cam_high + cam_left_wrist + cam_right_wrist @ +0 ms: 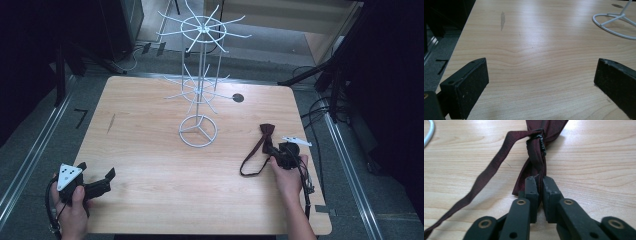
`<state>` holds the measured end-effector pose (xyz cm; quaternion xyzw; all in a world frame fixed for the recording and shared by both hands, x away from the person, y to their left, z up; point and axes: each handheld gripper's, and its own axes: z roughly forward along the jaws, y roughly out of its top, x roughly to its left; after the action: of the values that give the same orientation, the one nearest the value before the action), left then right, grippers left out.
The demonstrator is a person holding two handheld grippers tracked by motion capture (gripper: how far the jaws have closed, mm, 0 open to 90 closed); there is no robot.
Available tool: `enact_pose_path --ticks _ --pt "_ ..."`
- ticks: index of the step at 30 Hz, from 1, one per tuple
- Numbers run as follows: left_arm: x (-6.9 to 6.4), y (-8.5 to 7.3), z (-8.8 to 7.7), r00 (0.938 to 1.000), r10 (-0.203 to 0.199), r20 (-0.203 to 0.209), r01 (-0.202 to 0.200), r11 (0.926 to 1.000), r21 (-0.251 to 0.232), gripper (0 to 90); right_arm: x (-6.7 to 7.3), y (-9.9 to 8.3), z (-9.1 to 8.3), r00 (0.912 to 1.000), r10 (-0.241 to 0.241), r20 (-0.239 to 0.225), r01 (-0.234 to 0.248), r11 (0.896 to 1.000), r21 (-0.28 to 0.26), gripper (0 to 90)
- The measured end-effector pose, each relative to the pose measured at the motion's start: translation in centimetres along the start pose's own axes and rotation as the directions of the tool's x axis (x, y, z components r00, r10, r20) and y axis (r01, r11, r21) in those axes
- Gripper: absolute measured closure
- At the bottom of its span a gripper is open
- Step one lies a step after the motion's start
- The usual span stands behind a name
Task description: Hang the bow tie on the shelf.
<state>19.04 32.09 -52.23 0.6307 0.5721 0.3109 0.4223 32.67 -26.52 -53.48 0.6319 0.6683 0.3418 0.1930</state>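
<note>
dark maroon bow tie [541,135] with black clasp [539,143]; white wire rack [199,75], pale wood-grain table [150,150]

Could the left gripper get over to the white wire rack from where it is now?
Probably yes: the left gripper is open, with bare table between it and the white wire rack.

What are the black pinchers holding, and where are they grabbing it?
The right gripper pinches the dark red bow tie by its strap, just below the black clip. The left gripper is open and holds nothing.
</note>
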Motion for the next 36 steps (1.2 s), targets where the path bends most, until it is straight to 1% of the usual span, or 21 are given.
enact_pose_path --ticks 1,3,5,8,9,11,12,13,14,15,22,27,28,29,30,32,33,34,36 --pt "0.0 0.0 0.0 1.0000 -0.001 -0.001 0.001 1.0000 0.000 0.1 0.0 -0.2 -0.1 1.0000 0.001 -0.002 -0.001 1.000 -0.020 87.8" --pt "0.0 0.0 0.0 1.0000 0.001 0.000 -0.001 1.0000 0.001 0.1 0.1 -0.2 -0.2 1.0000 0.001 -0.002 -0.001 1.000 -0.024 87.9" --pt "0.0 0.0 0.0 1.0000 0.001 0.000 -0.001 1.0000 0.001 0.1 0.1 -0.4 -0.4 0.9999 0.006 -0.012 -0.007 0.998 -0.056 88.4" --pt "0.0 0.0 0.0 1.0000 0.001 -0.001 -0.001 1.0000 0.001 0.1 0.1 -0.4 -0.8 0.9996 0.011 -0.025 -0.013 0.996 -0.087 88.7" --pt "0.0 0.0 0.0 1.0000 0.001 0.000 -0.001 1.0000 0.002 0.1 0.1 -0.4 -0.8 0.9996 0.011 -0.025 -0.013 0.996 -0.087 88.7" --pt "0.0 0.0 0.0 1.0000 0.001 -0.002 -0.001 1.0000 0.003 0.1 0.2 -0.3 -1.3 0.9994 0.004 -0.035 -0.008 0.994 -0.113 88.8" --pt "0.0 0.0 0.0 1.0000 0.001 -0.002 -0.001 1.0000 0.003 0.1 0.2 -0.3 -1.3 0.9994 0.004 -0.035 -0.008 0.994 -0.113 88.8" --pt "0.0 0.0 0.0 1.0000 0.001 -0.002 -0.001 1.0000 0.002 0.2 0.4 -0.2 -1.7 0.9991 0.000 -0.042 -0.005 0.991 -0.133 88.9" --pt "0.0 0.0 0.0 1.0000 0.001 -0.002 -0.001 1.0000 0.002 0.1 0.4 -0.2 -1.7 0.9991 0.000 -0.042 -0.005 0.991 -0.133 88.9" --pt "0.0 0.0 0.0 1.0000 0.001 -0.001 -0.001 1.0000 0.003 0.1 0.5 -0.1 -2.0 0.9989 -0.006 -0.046 -0.001 0.989 -0.150 88.9" --pt "0.0 0.0 0.0 1.0000 0.000 -0.001 0.000 1.0000 0.001 0.1 1.0 0.1 -2.7 0.9980 -0.016 -0.061 0.005 0.984 -0.180 88.9" --pt "0.0 0.0 0.0 1.0000 0.001 -0.002 -0.001 1.0000 0.003 0.1 1.6 0.5 -3.1 0.9966 -0.029 -0.077 0.013 0.980 -0.198 89.0" --pt "0.0 0.0 0.0 1.0000 0.001 -0.002 -0.001 1.0000 0.003 0.1 2.1 0.8 -3.5 0.9957 -0.040 -0.084 0.022 0.977 -0.210 89.0" --pt "0.0 0.0 0.0 1.0000 0.001 -0.002 -0.001 1.0000 0.003 0.1 2.1 0.8 -3.5 0.9957 -0.040 -0.084 0.022 0.977 -0.210 89.0" --pt "0.0 0.0 0.0 1.0000 0.001 -0.001 -0.001 1.0000 0.002 0.1 2.6 1.1 -3.8 0.9943 -0.050 -0.094 0.027 0.974 -0.223 89.0" --pt "0.0 0.0 0.0 1.0000 0.001 -0.002 -0.001 1.0000 0.003 0.1 2.7 1.1 -3.9 0.9937 -0.057 -0.096 0.034 0.972 -0.231 89.0" --pt "0.0 0.0 0.0 1.0000 0.001 -0.001 -0.001 1.0000 0.002 0.1 3.3 1.4 -4.2 0.9924 -0.065 -0.104 0.039 0.970 -0.239 89.0" --pt "0.0 0.0 0.0 1.0000 0.001 -0.001 -0.001 1.0000 0.002 0.1 3.5 1.5 -4.3 0.9919 -0.070 -0.106 0.042 0.968 -0.246 89.0" --pt "0.0 0.0 0.0 1.0000 0.000 -0.001 0.000 1.0000 0.001 0.1 3.7 1.5 -4.4 0.9916 -0.069 -0.109 0.040 0.968 -0.247 89.0"
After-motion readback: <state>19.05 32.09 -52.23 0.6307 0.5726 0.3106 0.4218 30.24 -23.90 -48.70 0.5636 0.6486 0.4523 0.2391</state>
